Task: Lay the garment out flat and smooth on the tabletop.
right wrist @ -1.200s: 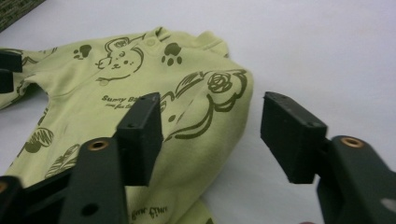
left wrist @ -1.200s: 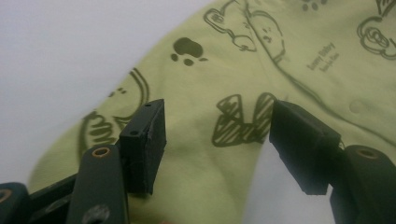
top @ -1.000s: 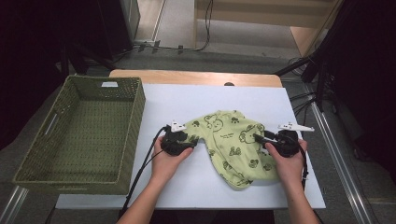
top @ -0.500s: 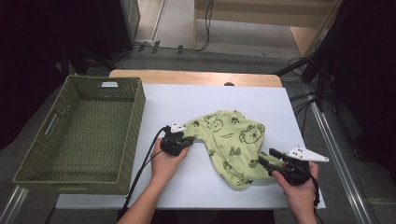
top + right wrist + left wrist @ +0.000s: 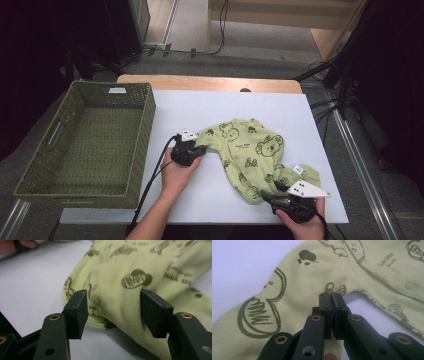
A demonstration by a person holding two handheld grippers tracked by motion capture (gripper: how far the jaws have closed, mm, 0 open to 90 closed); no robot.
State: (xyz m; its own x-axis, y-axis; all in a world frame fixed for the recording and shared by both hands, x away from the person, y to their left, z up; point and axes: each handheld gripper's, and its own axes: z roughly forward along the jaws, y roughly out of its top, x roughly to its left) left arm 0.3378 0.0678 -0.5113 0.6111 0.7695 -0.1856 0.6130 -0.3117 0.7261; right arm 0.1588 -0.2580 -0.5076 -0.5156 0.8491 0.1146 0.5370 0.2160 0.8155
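The left gripper's (image 5: 331,296) fingers are pinched tight on a sleeve fold while the right gripper's (image 5: 113,302) stand parted, having just widened, around the hem, seemingly untouched, of the light, limp green baby garment (image 5: 250,150) lying rumpled on the desk (image 5: 200,107).

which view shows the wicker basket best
The high view: the green wicker basket sits whole at the table's left, rim, walls and woven floor all visible. The two gripper views look at the green baby garment instead.
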